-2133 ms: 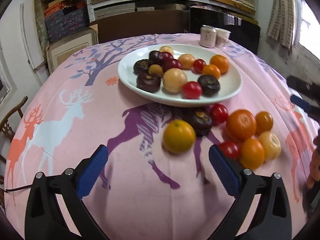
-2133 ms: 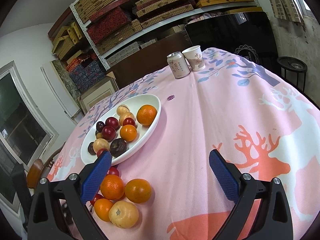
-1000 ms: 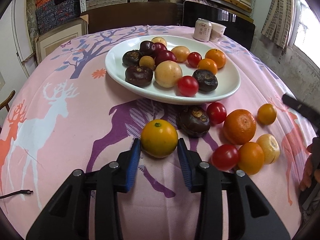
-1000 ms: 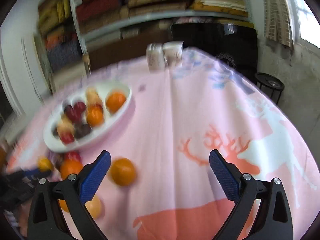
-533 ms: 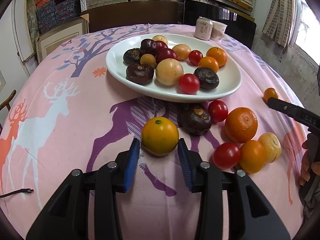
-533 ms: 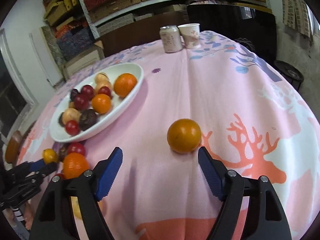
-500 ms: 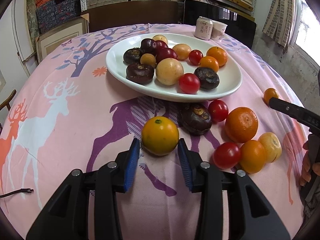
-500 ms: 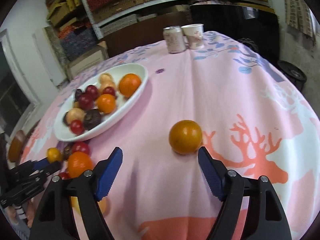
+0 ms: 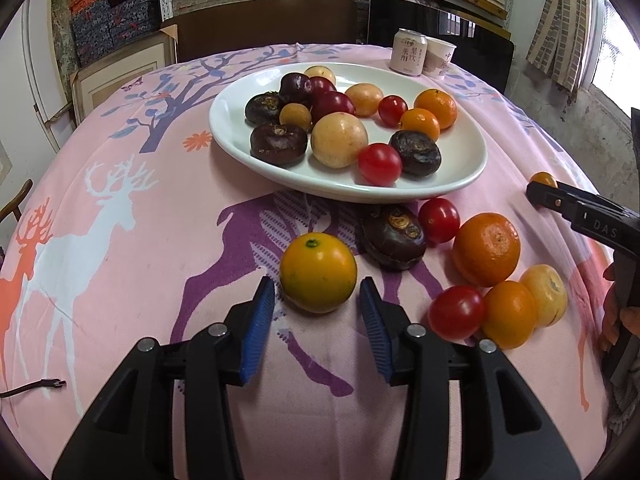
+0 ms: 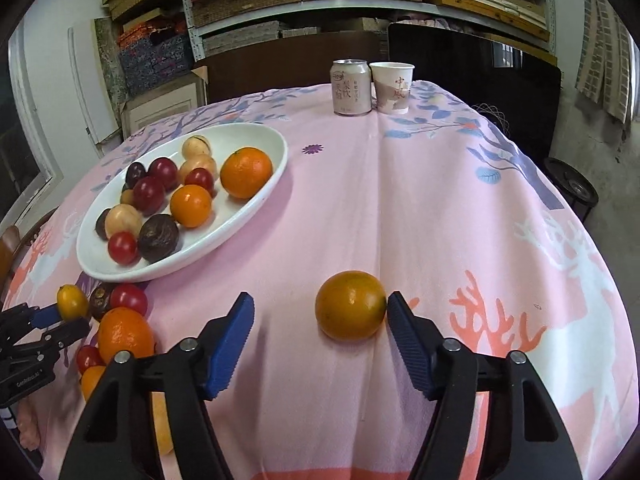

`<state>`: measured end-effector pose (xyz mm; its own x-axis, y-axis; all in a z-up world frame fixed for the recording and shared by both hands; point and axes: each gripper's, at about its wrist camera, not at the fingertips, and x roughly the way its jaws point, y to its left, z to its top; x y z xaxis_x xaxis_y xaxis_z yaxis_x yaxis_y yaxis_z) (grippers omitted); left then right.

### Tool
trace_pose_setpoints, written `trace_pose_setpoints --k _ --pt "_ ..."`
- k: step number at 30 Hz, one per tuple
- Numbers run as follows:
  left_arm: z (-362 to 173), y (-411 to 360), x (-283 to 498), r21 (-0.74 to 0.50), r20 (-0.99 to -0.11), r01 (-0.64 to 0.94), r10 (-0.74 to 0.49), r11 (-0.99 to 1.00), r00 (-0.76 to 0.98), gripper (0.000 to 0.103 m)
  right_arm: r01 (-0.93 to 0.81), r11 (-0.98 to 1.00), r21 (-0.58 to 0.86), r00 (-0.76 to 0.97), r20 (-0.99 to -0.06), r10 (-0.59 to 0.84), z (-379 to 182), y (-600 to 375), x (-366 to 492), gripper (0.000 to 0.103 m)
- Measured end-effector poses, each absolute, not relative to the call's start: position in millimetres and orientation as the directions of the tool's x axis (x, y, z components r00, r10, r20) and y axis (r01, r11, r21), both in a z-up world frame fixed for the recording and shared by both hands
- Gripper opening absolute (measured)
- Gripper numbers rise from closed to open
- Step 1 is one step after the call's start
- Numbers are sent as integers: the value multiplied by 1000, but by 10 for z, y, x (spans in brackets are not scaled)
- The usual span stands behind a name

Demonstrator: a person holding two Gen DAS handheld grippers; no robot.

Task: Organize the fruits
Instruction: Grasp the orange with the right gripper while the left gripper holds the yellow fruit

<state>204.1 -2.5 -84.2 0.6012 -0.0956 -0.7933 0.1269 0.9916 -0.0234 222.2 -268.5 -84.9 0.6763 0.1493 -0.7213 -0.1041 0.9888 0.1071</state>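
Orange fruit (image 10: 351,305) on tabletop (image 10: 400,200), between your right tongs (image 10: 320,316), just closing: only right pad touches, may roll away. Left tongs (image 9: 317,305) spread, just loosened, yellow orange (image 9: 318,278) unpinched; plate (image 9: 460,184) awaits.

I seem to be working in a storeroom or back room of a home or small shop. Behind the round surface, draped in a pink deer-print cloth (image 10: 400,208), metal wall shelves (image 10: 360,4) carry stacked woven and patterned fabric-covered boxes (image 10: 152,56). Bare plaster walls, a framed panel leaning on the floor (image 9: 120,76) and a dark wooden chair back (image 9: 14,200) fit that.
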Motion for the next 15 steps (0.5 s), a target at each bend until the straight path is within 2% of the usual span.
trace_pose_setpoints --k 3,5,11,15 --pt "-842 -17 2057 -32 -793 124 -100 992 601 44 -72 990 124 670 -729 140 -869 -2751 2292 56" --pt "-840 -16 2063 -35 -793 121 -102 992 601 44 -59 990 132 675 -725 137 -872 -2788 2324 40" --pt "-838 -2 2082 -51 -791 118 -112 992 601 43 -34 980 198 642 -747 173 -956 -2907 2403 37" --pt "-826 42 2075 -84 -787 119 -139 989 602 37 -46 974 221 654 -731 196 -937 -2899 2351 37"
